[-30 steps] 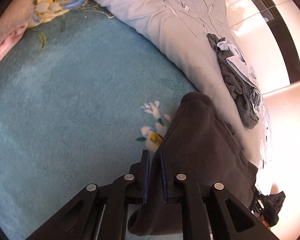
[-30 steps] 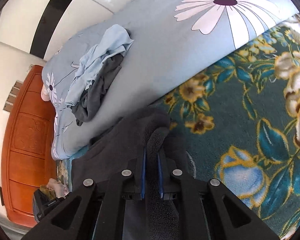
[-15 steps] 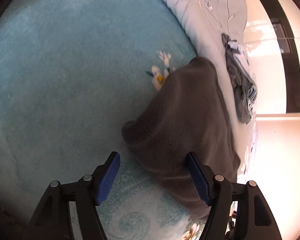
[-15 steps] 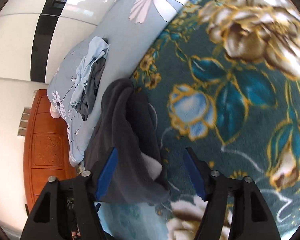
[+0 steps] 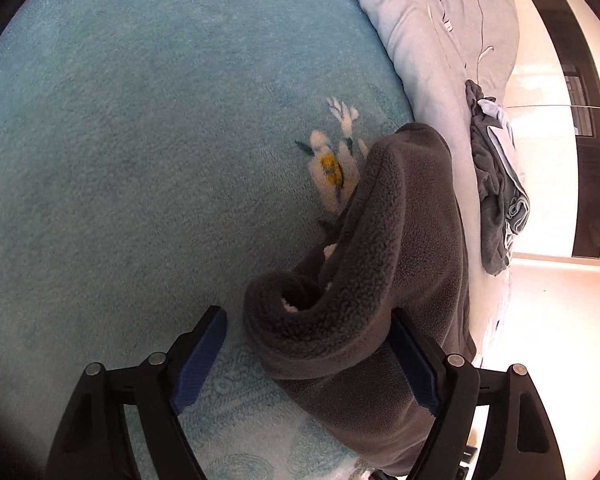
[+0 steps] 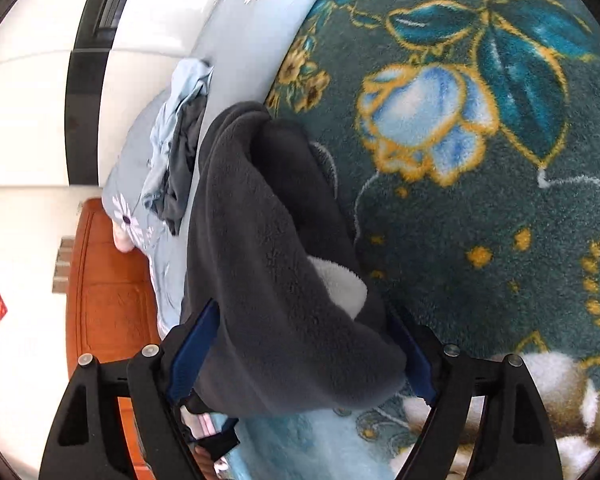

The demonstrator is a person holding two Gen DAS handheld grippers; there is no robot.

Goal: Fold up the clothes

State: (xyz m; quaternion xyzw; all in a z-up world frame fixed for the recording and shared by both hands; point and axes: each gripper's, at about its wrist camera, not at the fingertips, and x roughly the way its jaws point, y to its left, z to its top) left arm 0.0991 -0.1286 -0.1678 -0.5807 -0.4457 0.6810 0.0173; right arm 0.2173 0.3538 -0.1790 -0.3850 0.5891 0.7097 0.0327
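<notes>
A dark grey fleece garment (image 5: 400, 240) with a white lining lies in a folded heap on the teal flowered blanket (image 5: 140, 160). Its rolled near end rests between the fingers of my left gripper (image 5: 306, 360), whose jaws are opening and do not press on it. In the right wrist view the same fleece (image 6: 260, 260) fills the gap of my right gripper (image 6: 300, 352). Those jaws are opening too, and the cloth lies loose between the blue pads (image 6: 190, 354).
A pale blue duvet with daisies (image 5: 440, 40) runs along the far side of the blanket. On it sits a crumpled pile of light blue and grey clothes (image 5: 496, 184). A wooden headboard (image 6: 108, 300) and white wall stand beyond the bed.
Both grippers were shut on the fleece a second ago. Both have let go and spread wide, and the fleece has slumped onto the blanket. Both views have rolled and dropped lower.
</notes>
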